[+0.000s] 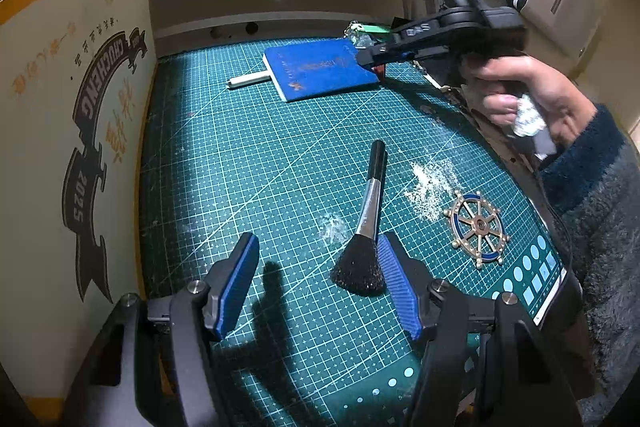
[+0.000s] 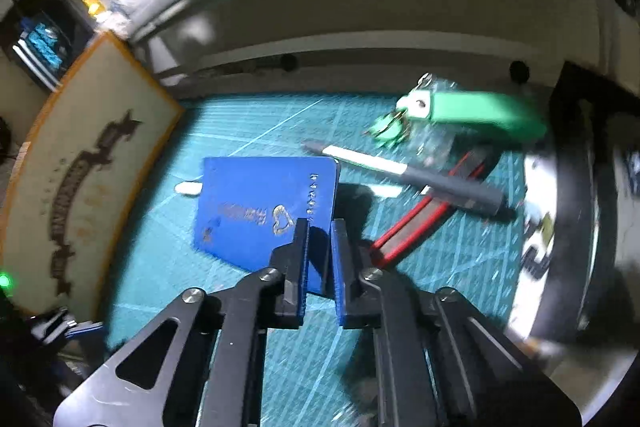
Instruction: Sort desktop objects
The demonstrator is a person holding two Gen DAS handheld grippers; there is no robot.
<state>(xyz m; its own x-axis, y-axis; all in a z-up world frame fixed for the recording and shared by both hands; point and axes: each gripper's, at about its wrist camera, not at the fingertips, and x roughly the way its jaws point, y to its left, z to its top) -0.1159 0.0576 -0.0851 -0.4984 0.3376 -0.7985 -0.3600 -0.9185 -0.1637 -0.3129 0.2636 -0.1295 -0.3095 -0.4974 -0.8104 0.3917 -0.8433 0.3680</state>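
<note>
Left tongs [image 1: 316, 267] wide apart, empty; right tongs [image 2: 320, 227] clamped on blue booklet [image 2: 260, 203].

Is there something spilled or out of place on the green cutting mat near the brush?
Yes. White powdery crumbs are scattered on the cutting mat right of the brush, and a smaller patch lies left of it. What they are is unclear. Nothing looks damaged.
</note>
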